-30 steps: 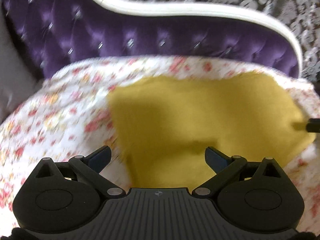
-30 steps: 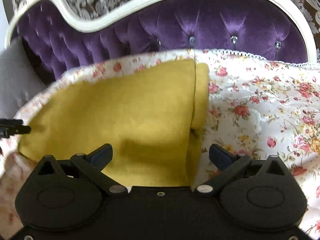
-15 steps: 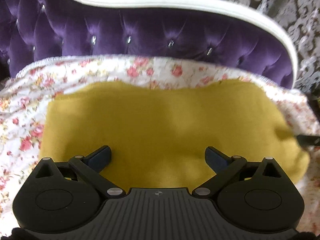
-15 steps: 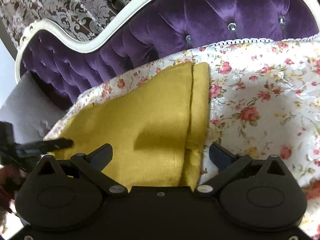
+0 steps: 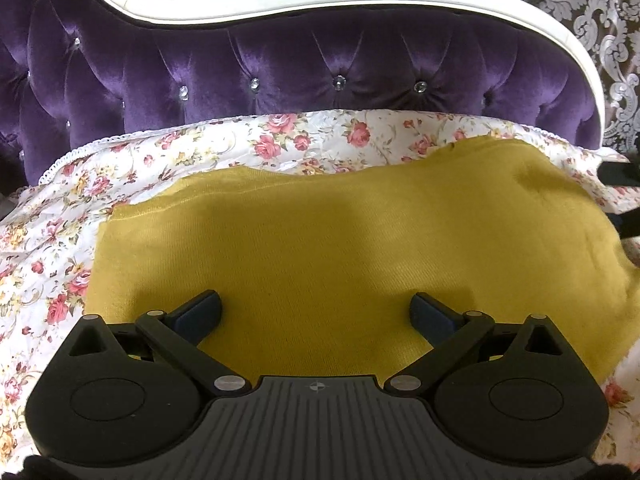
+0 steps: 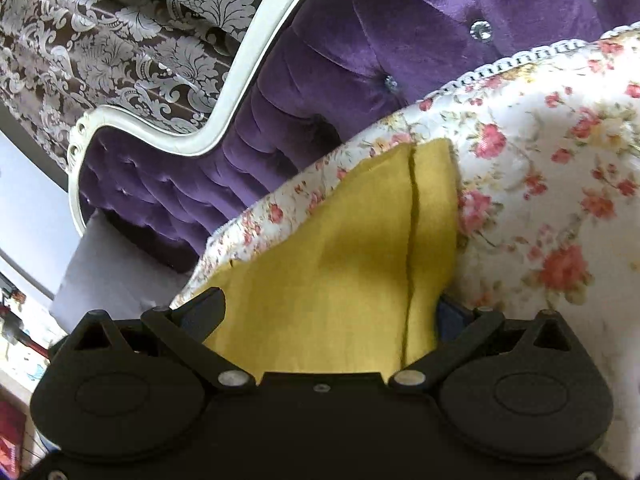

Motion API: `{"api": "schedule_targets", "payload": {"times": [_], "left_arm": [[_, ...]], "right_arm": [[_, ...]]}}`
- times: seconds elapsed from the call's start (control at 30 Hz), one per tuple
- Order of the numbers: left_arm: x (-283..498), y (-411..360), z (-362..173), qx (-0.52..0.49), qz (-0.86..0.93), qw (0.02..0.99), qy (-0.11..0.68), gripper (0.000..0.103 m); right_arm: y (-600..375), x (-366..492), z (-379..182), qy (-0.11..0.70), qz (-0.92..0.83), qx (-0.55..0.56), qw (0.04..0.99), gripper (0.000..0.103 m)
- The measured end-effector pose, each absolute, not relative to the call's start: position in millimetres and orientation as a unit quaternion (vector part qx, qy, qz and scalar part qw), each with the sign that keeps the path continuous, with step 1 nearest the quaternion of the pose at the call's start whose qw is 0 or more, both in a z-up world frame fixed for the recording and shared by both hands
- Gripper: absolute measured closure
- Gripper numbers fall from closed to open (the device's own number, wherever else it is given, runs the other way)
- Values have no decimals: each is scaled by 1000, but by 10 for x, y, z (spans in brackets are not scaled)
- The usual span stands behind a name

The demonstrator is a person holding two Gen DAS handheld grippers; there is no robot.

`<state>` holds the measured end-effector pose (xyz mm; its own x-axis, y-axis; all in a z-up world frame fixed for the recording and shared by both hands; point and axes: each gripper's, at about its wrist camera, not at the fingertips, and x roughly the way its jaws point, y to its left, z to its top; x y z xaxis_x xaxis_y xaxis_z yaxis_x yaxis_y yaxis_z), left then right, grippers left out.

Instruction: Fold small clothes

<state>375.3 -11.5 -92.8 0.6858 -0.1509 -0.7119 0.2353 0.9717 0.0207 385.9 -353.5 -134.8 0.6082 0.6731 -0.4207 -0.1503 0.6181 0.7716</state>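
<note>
A mustard-yellow knit garment lies flat on a floral-covered seat. My left gripper is open and empty, its fingers spread just above the cloth's near part. In the right wrist view the same garment shows a folded edge running along its right side. My right gripper is open, with the garment's near end lying between its fingers; the right finger is partly hidden by cloth. The right gripper's black tip shows at the garment's right edge in the left wrist view.
A purple tufted sofa back with a white frame rises behind the seat. Patterned wallpaper is beyond. The seat's left edge drops off to a grey surface in the right wrist view.
The left gripper has swung right and settled square over the garment. The right gripper has tilted and moved closer, so the cloth's near end now lies between its fingers. Both stay open.
</note>
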Motion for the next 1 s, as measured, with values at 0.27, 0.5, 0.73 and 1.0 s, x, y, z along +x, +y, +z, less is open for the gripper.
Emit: {"api": "schedule_targets", "payload": {"times": [0.27,0.5,0.73,1.0], "left_arm": [[3759,-102,-932,49,-106,917,383,1],[3854,-118,-826,31,-106,911,397,2],[4009,-352,-741,26,-132,914,383,3],[4088,-375,-831,33,-139,905,401,8]], "right_arm": [[-3460,3973,-1343,378,243,360,818,0],[-3358,3923,-1190,404,183,262,857,63],[-3485,3786,-978,386,194,289,855,82],[-2938,3788,-554,395,192,230,868,82]]}}
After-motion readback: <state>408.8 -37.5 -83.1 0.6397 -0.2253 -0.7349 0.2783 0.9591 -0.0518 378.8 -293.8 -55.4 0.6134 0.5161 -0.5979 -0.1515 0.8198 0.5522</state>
